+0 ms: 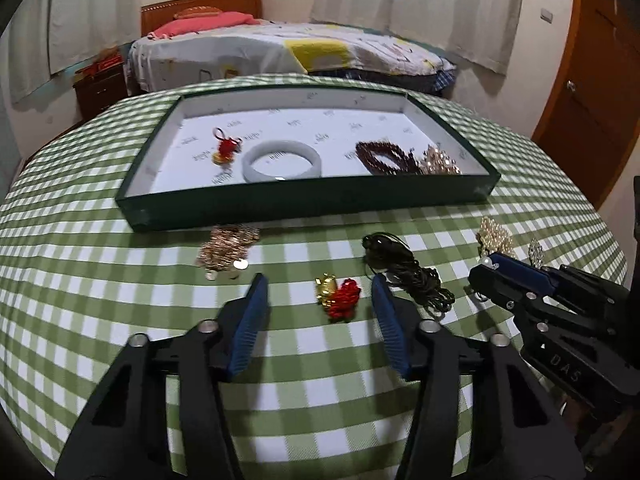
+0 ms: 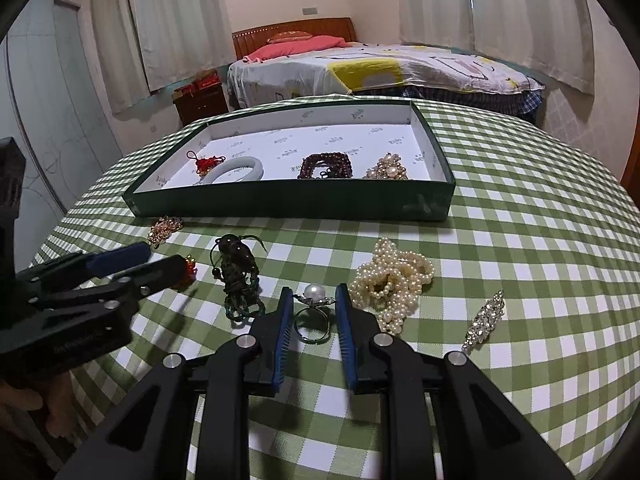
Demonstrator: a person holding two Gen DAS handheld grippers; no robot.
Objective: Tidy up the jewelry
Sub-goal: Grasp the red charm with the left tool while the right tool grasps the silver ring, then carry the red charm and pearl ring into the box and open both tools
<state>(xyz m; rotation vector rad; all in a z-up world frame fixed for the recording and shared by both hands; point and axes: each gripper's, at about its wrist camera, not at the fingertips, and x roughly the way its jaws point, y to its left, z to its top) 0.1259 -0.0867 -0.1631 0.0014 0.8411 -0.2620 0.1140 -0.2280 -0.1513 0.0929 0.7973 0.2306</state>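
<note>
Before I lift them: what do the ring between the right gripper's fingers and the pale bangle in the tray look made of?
Ring: thin, shiny silver-coloured band, likely metal, topped by a glossy white bead that looks like a pearl, real or imitation. Bangle: thick, smooth, milky grey-white hoop with a soft gleam, possibly jade or glass; the look leaves it open.

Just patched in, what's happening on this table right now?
A person is sorting jewelry into the green tray with two handheld grippers. The tray already holds a pale bangle, dark red beads and more. The left gripper straddles a red-and-gold charm without touching it. The right gripper has its fingers around a pearl ring. A pearl necklace waits on the cloth.
</note>
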